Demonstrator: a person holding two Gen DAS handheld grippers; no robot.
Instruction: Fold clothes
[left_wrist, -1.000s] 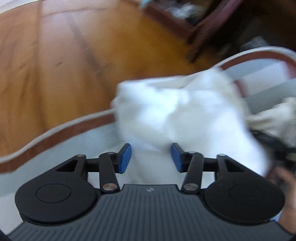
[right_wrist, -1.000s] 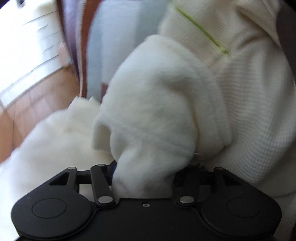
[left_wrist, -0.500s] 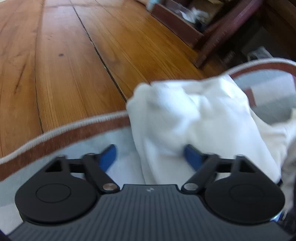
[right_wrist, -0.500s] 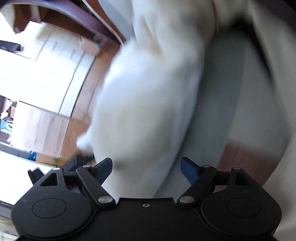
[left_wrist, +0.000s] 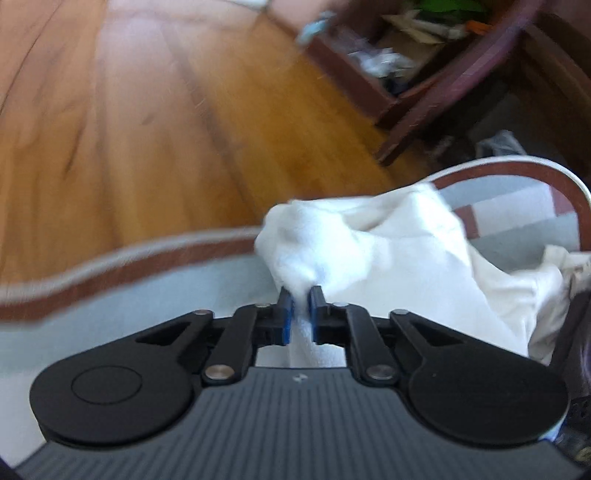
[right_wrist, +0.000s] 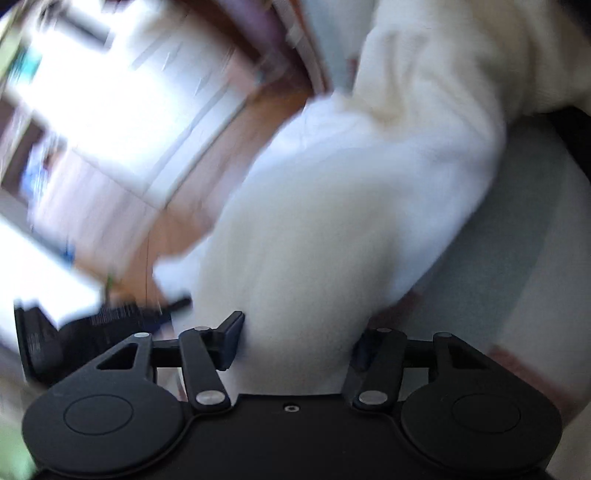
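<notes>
Scene: a white fleece garment (left_wrist: 388, 251) lies bunched on a pale grey-blue cover edged with a brown band (left_wrist: 122, 273), above a wooden floor (left_wrist: 147, 129); whether the surface is a bed or a cushion cannot be told.
Left hand-held gripper (left_wrist: 300, 295): its blue pads have just closed narrow, pinching a fold at the garment's near left edge, right by the brown band.
Right hand-held gripper (right_wrist: 299, 332): jaws have just been drawing in around a thick roll of the same white garment (right_wrist: 332, 221), which fills the gap between them; the blur hides whether the pads press on it, so a firm hold cannot be told.
Step in hand: taking hold of the garment at two points, ahead of spreading it (a judgement, as the cloth is plainly not yet laid flat).
Progress: early; no neat fold shows anywhere.
Next move calls for: the right side securing its bite, then both hands drawing apart to pull the cloth taut and flat.
Risk: the thick fleece may slip from a shallow pinch.
</notes>
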